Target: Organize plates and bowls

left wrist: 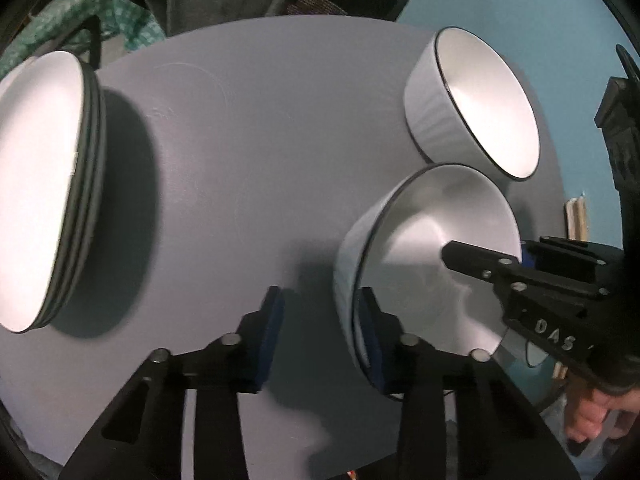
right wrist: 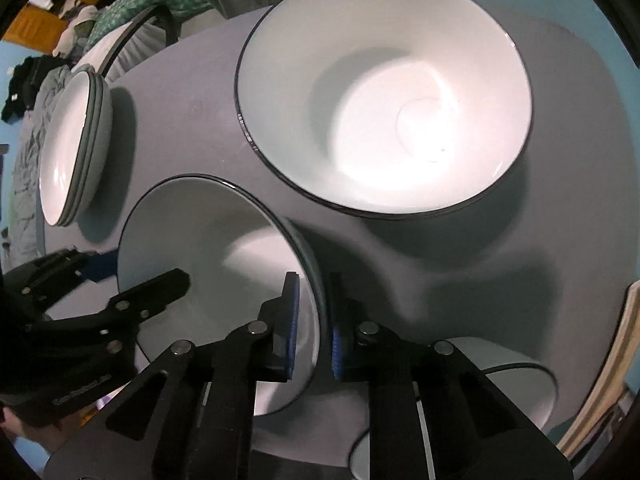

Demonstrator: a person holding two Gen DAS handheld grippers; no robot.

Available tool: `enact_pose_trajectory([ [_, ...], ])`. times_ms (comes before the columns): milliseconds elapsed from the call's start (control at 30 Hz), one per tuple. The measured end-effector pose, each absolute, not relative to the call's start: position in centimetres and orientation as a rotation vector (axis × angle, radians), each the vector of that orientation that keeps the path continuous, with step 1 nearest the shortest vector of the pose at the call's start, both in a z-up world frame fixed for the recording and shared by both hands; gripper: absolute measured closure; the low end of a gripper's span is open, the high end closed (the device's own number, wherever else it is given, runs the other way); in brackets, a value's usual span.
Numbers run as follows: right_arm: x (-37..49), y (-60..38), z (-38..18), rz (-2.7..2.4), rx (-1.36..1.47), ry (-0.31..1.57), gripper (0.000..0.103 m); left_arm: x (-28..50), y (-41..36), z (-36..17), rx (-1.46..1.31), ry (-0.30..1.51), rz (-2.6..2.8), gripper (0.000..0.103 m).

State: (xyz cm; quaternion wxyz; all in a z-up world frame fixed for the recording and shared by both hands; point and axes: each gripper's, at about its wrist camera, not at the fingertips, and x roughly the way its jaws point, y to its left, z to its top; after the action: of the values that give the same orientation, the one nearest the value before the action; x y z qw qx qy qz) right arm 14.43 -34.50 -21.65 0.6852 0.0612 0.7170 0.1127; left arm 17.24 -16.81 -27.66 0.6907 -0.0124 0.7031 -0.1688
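The near bowl (right wrist: 224, 280), glazed, rigid and likely slippery, is best taken by its rim, where both right gripper (right wrist: 312, 328) and left gripper (left wrist: 320, 336) straddle it with fingers narrowly parted, not yet clamped.

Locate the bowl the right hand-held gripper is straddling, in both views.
Left wrist: bowl lower right, beside the second bowl.
Right wrist: bowl lower centre-left, rim between the right hand-held gripper fingers.
Shared landmark: plate stack, at left in both.
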Motion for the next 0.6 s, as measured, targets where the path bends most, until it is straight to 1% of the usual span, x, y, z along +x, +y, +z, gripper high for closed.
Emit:
enact_pose_trajectory([
  [67, 14.2, -34.6, -21.5, 0.233, 0.127, 1.603, 0.090, 17.2, -17.0, -27.4, -0.020, 1.569, -0.389, 0.078],
  [100, 14.2, -34.5, -21.5, 0.225, 0.123, 1.602, 0.090, 17.2, -17.2, -27.4, -0.010, 1.569, -0.390, 0.079],
  [467, 12.9, -34.2, -21.9, 0.230, 0.283, 1.646, 0.092, 17.3, -16.1, -26.9, -0.011, 1.584, -0.375, 0.080],
  [600, 12.3, -34.6, -21.6, 0.236, 0.296, 1.637, 0.091, 17.6, -15.5, -27.6, -0.004, 1.594, -0.368, 0.080],
])
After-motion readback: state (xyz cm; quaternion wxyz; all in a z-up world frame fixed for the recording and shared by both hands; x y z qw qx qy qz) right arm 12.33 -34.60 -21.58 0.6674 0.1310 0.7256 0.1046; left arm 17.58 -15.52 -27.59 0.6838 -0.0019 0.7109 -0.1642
